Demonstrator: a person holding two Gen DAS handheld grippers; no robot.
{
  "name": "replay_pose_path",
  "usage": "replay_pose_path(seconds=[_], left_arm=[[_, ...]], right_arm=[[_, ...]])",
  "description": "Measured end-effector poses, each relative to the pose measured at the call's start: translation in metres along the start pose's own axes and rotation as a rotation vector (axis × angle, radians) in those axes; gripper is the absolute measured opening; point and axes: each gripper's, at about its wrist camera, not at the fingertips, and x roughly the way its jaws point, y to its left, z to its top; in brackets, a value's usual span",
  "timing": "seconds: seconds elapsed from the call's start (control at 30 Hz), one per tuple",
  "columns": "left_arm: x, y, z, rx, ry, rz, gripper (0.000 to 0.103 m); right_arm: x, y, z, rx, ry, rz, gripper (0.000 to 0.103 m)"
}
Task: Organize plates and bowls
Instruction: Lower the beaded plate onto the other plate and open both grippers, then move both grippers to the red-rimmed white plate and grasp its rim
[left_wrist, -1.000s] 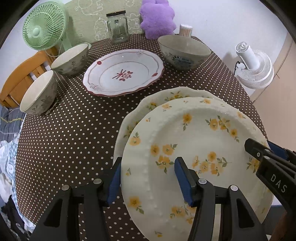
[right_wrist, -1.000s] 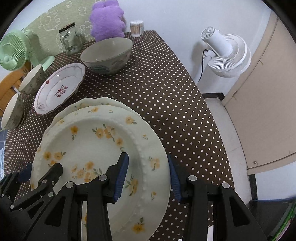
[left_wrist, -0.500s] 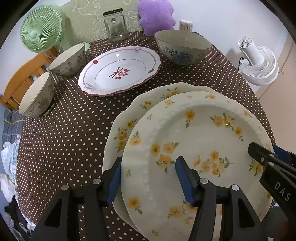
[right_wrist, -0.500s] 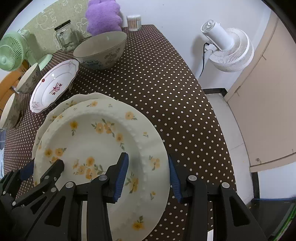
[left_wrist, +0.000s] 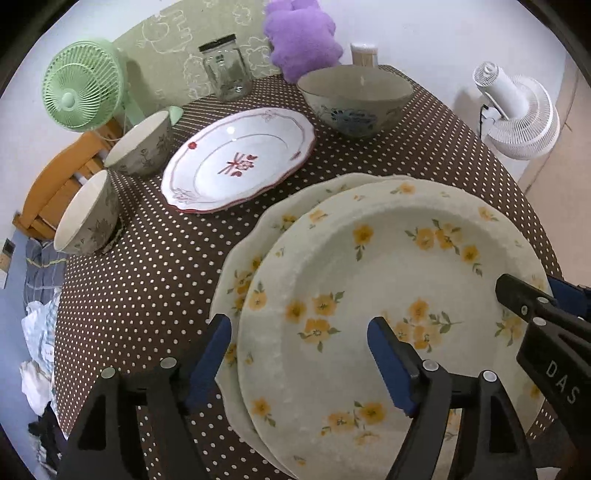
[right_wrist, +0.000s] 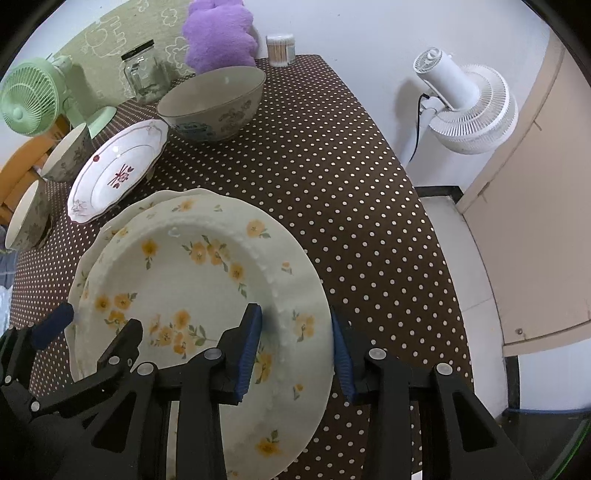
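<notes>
A cream plate with yellow flowers (left_wrist: 373, 280) (right_wrist: 192, 280) lies on top of a second, similar flowered plate (left_wrist: 255, 236) (right_wrist: 122, 221) at the near edge of the table. My left gripper (left_wrist: 299, 354) is open, its jaws astride the top plate's left rim. My right gripper (right_wrist: 295, 343) is open, its jaws astride the right rim. A white plate with red trim (left_wrist: 236, 158) (right_wrist: 118, 170), a large bowl (left_wrist: 354, 99) (right_wrist: 214, 99) and two small bowls (left_wrist: 140, 147) (left_wrist: 88, 218) stand farther back.
The table has a brown polka-dot cloth (left_wrist: 147, 266). At the back stand a glass jar (left_wrist: 225, 68), a purple plush (left_wrist: 303, 33), a toothpick holder (right_wrist: 280, 50) and a green fan (left_wrist: 81, 92). A white fan (right_wrist: 465, 107) stands on the floor at the right.
The top plate has come down and forward over the lower plate. Both grippers' jaws have spread wider around its rim.
</notes>
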Motion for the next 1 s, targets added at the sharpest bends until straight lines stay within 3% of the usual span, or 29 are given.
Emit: replay_pose_path(seconds=[0.43, 0.63, 0.8, 1.0], left_arm=[[0.002, 0.03, 0.003, -0.087, -0.006, -0.006, 0.083], [0.01, 0.038, 0.005, -0.103, 0.014, -0.016, 0.083], [0.016, 0.046, 0.006, -0.107, 0.024, -0.038, 0.083], [0.014, 0.061, 0.009, -0.1, 0.014, -0.091, 0.084]], right_arm=[[0.013, 0.013, 0.01, -0.007, 0.025, 0.028, 0.045], [0.018, 0.022, 0.016, -0.012, 0.03, -0.009, 0.051], [0.023, 0.03, 0.019, -0.014, 0.035, -0.01, 0.068], [0.02, 0.033, 0.019, 0.019, 0.03, -0.04, 0.069]])
